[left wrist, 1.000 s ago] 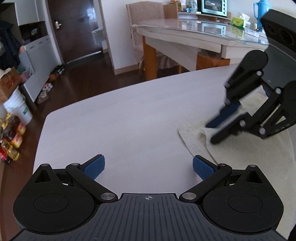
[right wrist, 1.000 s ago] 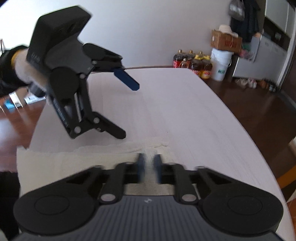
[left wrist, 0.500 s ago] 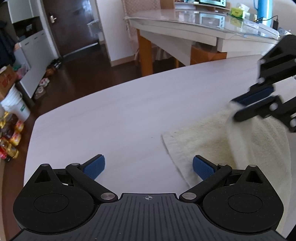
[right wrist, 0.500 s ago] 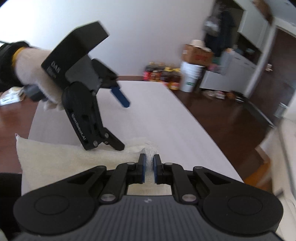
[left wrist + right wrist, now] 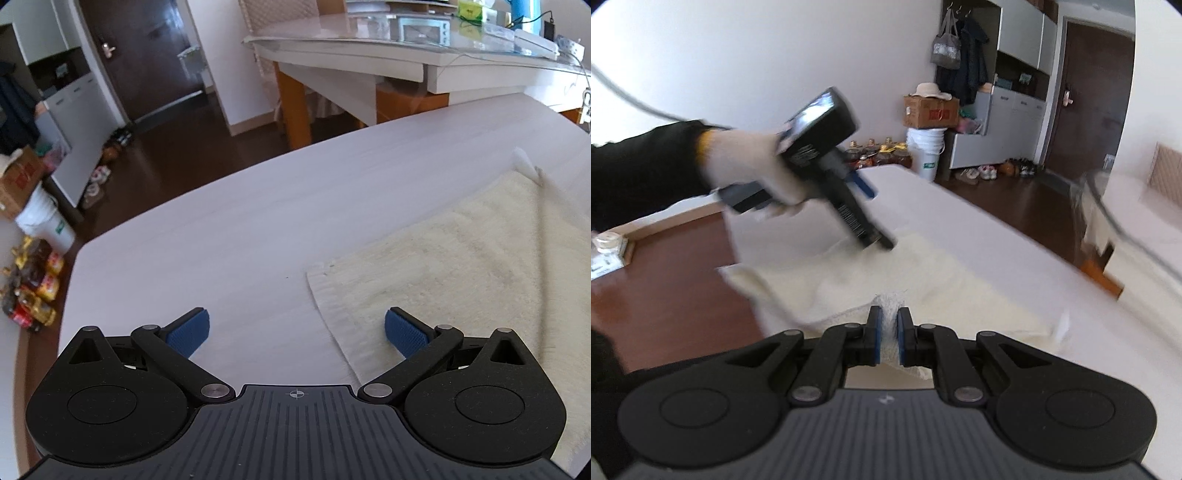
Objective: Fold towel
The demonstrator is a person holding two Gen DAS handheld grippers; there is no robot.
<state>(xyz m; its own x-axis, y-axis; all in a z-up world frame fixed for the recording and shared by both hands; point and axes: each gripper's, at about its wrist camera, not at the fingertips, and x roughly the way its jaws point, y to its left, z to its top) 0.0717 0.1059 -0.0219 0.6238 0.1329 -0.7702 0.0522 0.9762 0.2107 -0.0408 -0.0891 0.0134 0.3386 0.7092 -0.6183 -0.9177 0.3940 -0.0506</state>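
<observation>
So here's where we're at with the towel (image 5: 461, 258): it's lying on the pale table (image 5: 221, 229), spread out toward the right side of the left wrist view, cream terry, with its near corner just beside our left gripper (image 5: 297, 332). That gripper has its jaws spread wide with nothing between them, hovering over the table and the towel's edge.

Our right gripper (image 5: 888, 332) is pinched nearly closed on a bunched bit of towel edge; we can see the white weave squeezed between the blue pads (image 5: 874, 332). The cloth rises from the table up to that pinch, so the fold looks mid-carry to us.

What could go wrong: the pinch is on a small tuft, so a quick pull could let the fabric slip out and the lifted flap would drop crooked. Also nothing pins the rest of the towel, so we'd guess the whole thing could drag across the smooth tabletop instead of folding over. And in the right wrist view the left gripper sits close over the towel, so the carried edge could snag on it.

Writing: there's white lettering down the side of the left gripper's body (image 5: 853, 218), but it's motion-blurred and we can't read it. The cardboard box (image 5: 931, 112) has red print, also illegible.
</observation>
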